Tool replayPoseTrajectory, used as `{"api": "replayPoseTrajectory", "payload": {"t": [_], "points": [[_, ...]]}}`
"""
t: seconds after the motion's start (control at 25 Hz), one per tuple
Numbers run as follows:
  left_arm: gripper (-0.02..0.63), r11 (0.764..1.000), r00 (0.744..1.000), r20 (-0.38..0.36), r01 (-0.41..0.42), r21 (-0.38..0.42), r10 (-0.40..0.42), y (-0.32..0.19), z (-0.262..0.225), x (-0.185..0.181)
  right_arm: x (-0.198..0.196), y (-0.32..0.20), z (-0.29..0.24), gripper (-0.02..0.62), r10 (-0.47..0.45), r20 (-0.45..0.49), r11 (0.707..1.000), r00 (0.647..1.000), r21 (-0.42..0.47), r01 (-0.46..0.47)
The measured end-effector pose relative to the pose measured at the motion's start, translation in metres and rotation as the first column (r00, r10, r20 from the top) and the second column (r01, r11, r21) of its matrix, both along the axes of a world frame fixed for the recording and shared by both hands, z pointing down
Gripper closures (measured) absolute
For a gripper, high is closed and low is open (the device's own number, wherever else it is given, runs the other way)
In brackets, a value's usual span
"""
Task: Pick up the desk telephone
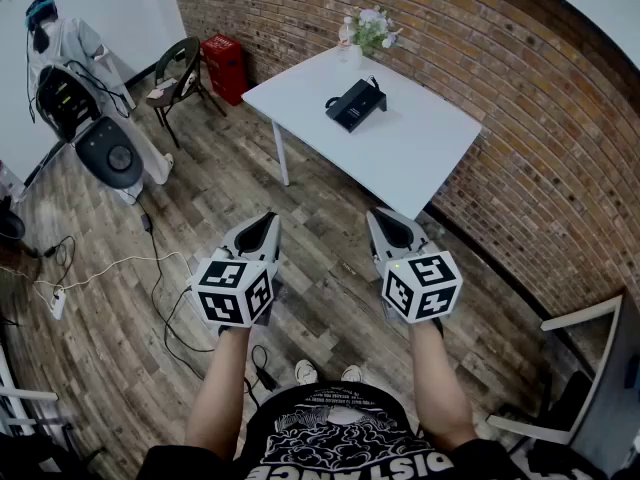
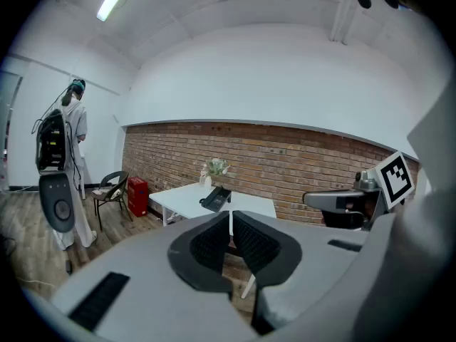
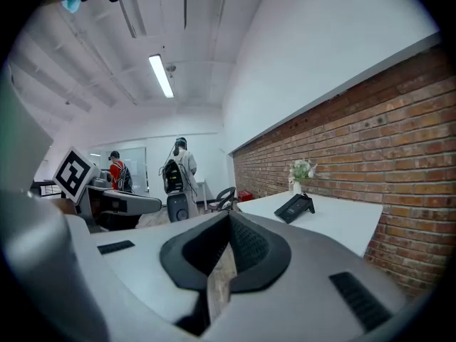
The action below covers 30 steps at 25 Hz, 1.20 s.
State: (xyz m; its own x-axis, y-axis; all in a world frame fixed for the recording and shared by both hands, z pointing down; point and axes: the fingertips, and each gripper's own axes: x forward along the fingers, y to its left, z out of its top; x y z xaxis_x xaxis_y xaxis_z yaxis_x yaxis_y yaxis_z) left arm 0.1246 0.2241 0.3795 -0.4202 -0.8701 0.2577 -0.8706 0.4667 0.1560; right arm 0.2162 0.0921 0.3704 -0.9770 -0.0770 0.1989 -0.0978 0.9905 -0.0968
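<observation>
A black desk telephone sits on a white table against the brick wall, its handset in the cradle. The same telephone shows small and far off in the left gripper view, and the telephone lies right of centre in the right gripper view. My left gripper and right gripper hang side by side over the wooden floor, well short of the table. Both are shut with nothing between their jaws.
A vase of flowers stands at the table's far corner. A dark chair and a red box stand left of the table. A person in white with a backpack rig is at far left. Cables trail over the floor.
</observation>
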Motion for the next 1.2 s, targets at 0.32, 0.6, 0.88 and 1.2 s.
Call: {"api": "replayPoseTrajectory", "payload": {"t": [0.32, 0.6, 0.88, 1.2], "points": [[0.588, 1.0, 1.0, -0.005, -0.024, 0.006, 0.024, 0.013, 0.003, -0.018, -0.016, 0.019, 0.003, 0.594, 0.016, -0.005, 1.0, 1.0, 0.008, -0.016], [0.588, 0.998, 0.998, -0.014, -0.059, 0.012, 0.059, 0.017, 0.008, -0.037, -0.03, 0.027, 0.004, 0.594, 0.047, -0.012, 0.999, 0.999, 0.007, -0.047], [0.586, 0.995, 0.996, -0.03, -0.084, 0.051, 0.085, 0.005, 0.008, -0.055, -0.049, 0.023, 0.005, 0.594, 0.048, -0.014, 0.999, 0.999, 0.018, -0.048], [0.554, 0.992, 0.992, -0.049, -0.112, 0.056, 0.115, -0.025, 0.016, -0.08, -0.079, -0.001, 0.015, 0.592, 0.049, -0.019, 0.999, 0.999, 0.007, -0.049]]}}
